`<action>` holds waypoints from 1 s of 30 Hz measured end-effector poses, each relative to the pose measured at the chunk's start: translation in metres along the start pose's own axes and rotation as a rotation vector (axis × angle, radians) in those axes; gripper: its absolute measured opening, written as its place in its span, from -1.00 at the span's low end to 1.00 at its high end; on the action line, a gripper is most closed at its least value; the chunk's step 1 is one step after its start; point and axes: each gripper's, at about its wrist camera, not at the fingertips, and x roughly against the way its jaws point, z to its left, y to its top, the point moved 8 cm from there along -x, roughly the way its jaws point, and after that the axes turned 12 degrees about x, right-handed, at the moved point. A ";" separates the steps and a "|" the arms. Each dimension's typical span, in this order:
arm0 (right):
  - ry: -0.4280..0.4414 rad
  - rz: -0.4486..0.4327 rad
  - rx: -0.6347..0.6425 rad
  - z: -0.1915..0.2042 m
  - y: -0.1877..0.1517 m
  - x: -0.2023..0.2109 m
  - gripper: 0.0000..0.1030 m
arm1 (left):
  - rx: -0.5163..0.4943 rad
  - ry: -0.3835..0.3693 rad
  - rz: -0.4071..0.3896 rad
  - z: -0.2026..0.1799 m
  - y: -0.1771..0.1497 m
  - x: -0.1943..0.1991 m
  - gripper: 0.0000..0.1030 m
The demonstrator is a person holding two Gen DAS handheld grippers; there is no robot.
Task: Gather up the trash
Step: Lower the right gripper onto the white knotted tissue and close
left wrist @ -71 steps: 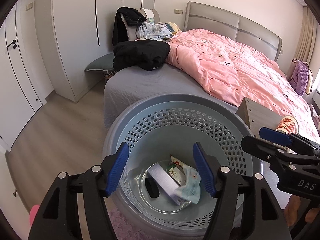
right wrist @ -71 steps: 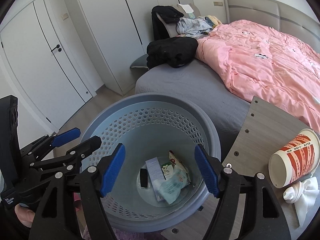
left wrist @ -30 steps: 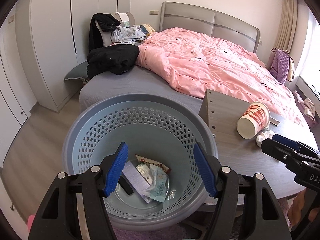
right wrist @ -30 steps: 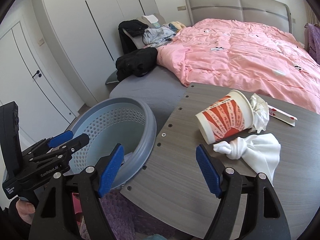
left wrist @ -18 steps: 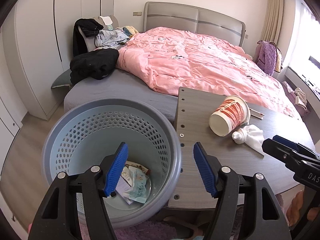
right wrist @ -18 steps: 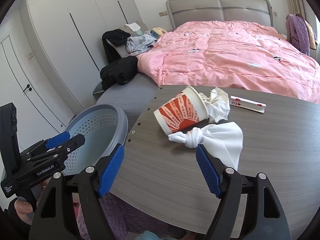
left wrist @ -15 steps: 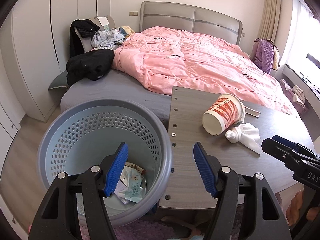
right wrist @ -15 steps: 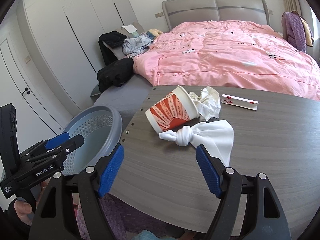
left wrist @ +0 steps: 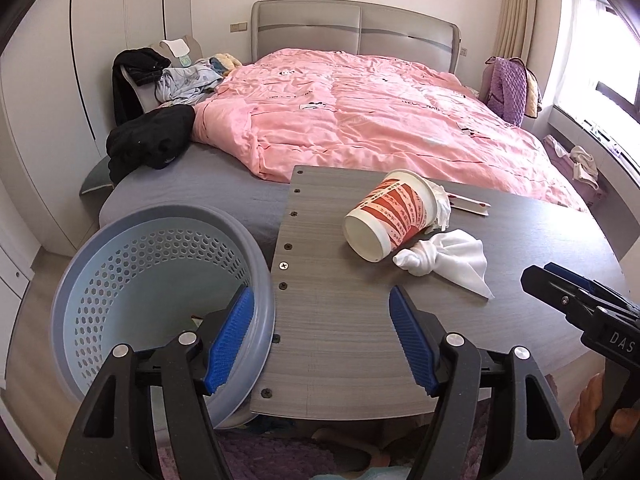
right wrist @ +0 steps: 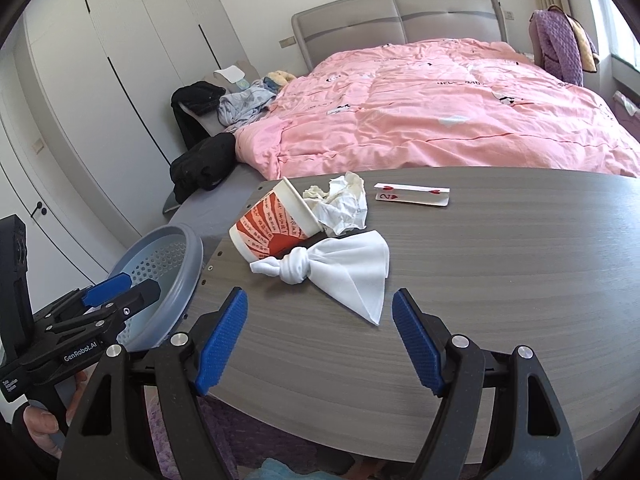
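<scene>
A red-and-white paper cup (left wrist: 390,215) (right wrist: 276,226) lies on its side on the grey wooden table (left wrist: 340,320) (right wrist: 500,272). A crumpled tissue (right wrist: 340,204) sits at its mouth. A knotted white cloth (left wrist: 444,260) (right wrist: 340,268) lies beside it, and a playing card (right wrist: 412,196) lies behind. A blue perforated basket (left wrist: 160,280) (right wrist: 168,264) stands at the table's left end. My left gripper (left wrist: 320,336) is open and empty over the table edge and basket rim. My right gripper (right wrist: 320,336) is open and empty, just in front of the cloth.
A bed with a pink duvet (left wrist: 380,120) lies behind the table. Dark clothes (left wrist: 152,140) are piled at its left corner. White wardrobes (right wrist: 100,80) line the left wall. A purple rug (left wrist: 280,456) lies under the table.
Both grippers have swung right, away from the basket's inside and over the table. The cup, tissue and cloth have come closer. Both grippers stay open.
</scene>
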 end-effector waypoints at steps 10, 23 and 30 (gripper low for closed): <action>-0.006 0.005 -0.019 -0.020 -0.001 -0.003 0.46 | -0.016 -0.003 0.005 -0.015 0.007 -0.006 0.33; -0.001 0.024 -0.024 -0.032 0.008 -0.013 0.47 | -0.016 -0.001 -0.002 -0.025 0.023 -0.009 0.34; 0.000 0.039 -0.013 -0.032 0.017 -0.020 0.47 | -0.015 -0.007 -0.006 -0.027 0.033 -0.009 0.34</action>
